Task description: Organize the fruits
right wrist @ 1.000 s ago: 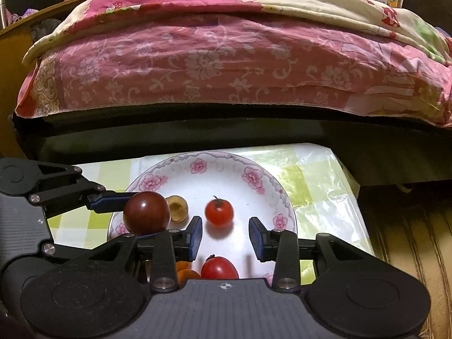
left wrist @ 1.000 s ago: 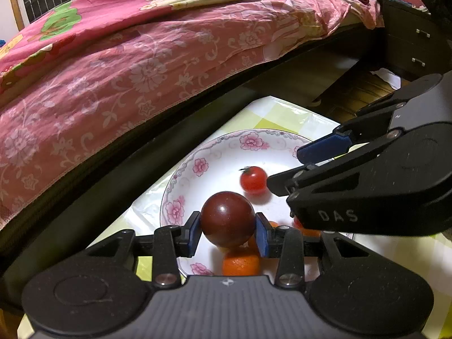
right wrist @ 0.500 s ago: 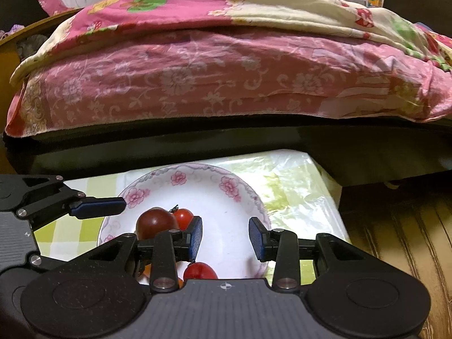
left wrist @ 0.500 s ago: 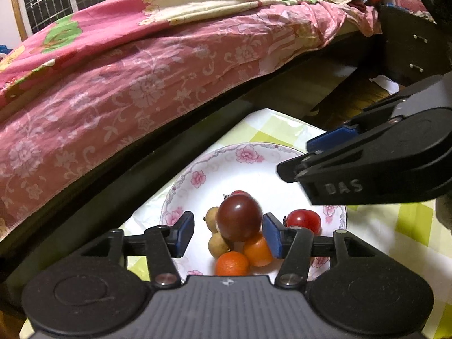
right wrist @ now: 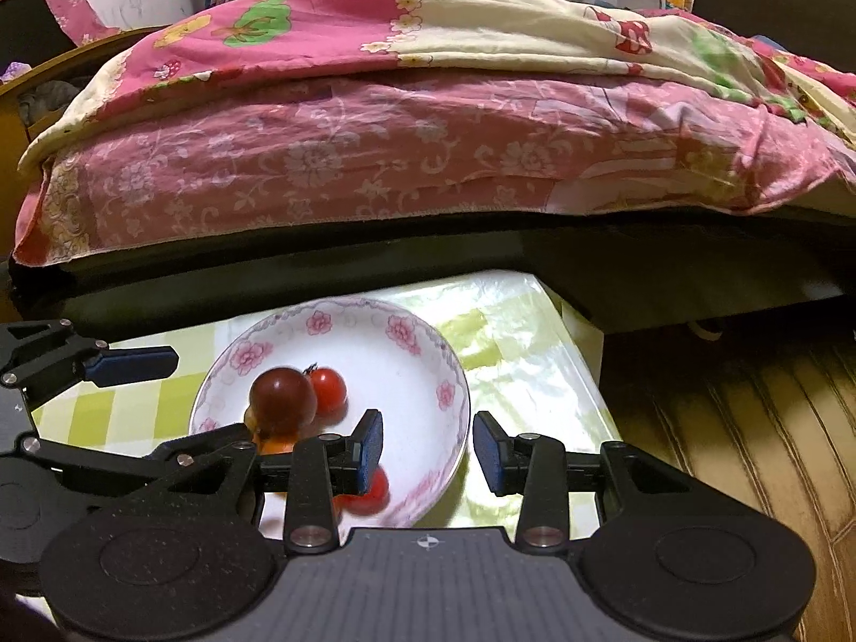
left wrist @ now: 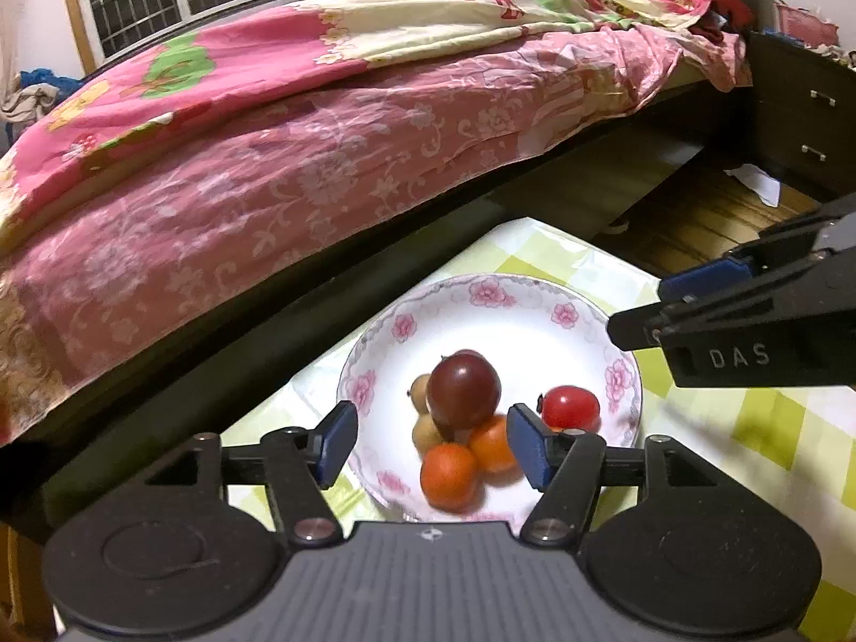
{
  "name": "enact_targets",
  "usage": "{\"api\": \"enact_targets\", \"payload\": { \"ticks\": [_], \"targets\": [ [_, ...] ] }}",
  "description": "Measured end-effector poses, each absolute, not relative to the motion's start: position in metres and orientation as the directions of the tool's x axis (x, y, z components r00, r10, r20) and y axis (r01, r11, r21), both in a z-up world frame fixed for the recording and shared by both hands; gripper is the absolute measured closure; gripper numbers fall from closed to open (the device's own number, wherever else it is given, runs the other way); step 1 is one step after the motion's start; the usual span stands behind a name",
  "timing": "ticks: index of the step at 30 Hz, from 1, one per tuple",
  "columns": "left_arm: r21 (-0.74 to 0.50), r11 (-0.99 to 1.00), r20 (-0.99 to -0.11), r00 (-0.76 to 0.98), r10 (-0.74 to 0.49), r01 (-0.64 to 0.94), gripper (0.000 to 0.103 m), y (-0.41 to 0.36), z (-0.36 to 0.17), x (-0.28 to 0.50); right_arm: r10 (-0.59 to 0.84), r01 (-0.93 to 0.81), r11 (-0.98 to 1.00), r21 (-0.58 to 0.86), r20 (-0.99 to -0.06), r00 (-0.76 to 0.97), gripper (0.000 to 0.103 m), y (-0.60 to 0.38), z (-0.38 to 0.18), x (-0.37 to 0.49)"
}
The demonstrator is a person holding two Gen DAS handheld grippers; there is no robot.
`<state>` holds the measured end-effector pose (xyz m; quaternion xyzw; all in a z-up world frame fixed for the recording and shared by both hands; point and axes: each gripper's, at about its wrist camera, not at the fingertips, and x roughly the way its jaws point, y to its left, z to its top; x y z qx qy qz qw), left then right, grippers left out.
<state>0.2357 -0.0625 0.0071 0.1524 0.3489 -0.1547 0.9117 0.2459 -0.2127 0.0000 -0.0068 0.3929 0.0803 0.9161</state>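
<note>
A bed (left wrist: pixel 331 123) draped in a pink floral cover fills the upper half of both views, its dark frame running across the middle of each frame just behind the surface (left wrist: pixel 776 428), which wears a green-and-white checked cloth. A dark drawer unit (left wrist: pixel 802 117) stands at the upper right of the left wrist view, with wooden floor (right wrist: pixel 749 428) at the lower right of the right wrist view.

On the cloth sits a white plate (left wrist: pixel 535 315) with pink flowers round its rim. The fruit is heaped at its near side: a dark plum (left wrist: pixel 464 389) on top, two oranges (left wrist: pixel 449 476) below it, pale brown fruits (left wrist: pixel 420 390) to its left and a red tomato (left wrist: pixel 570 407) apart to the right. A second tomato (right wrist: pixel 327 390) shows behind the plum in the right wrist view.

The left tongs (left wrist: pixel 430 444) are spread wide, the blue pads (left wrist: pixel 527 452) either side of the heap and gripping nothing. The right tongs (right wrist: pixel 428 446) are likewise apart and empty, held over the plate's right rim, and jut in from the right edge of the left wrist view.
</note>
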Motion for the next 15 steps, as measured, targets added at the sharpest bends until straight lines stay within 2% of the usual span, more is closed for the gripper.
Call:
{"api": "enact_targets", "payload": {
  "ticks": [5,15],
  "targets": [
    [0.215,0.916,-0.655,0.746,-0.124,0.340,0.013,-0.061,0.013,0.221,0.139,-0.148,0.988,0.052,-0.724,0.675,0.069,-0.211,0.002,0.232],
    [0.154,0.949,-0.658,0.745,-0.108,0.274,0.013,-0.049,0.020,0.212,0.145,-0.139,0.988,0.067,-0.716,0.683,0.068,-0.206,0.009,0.213]
  ]
}}
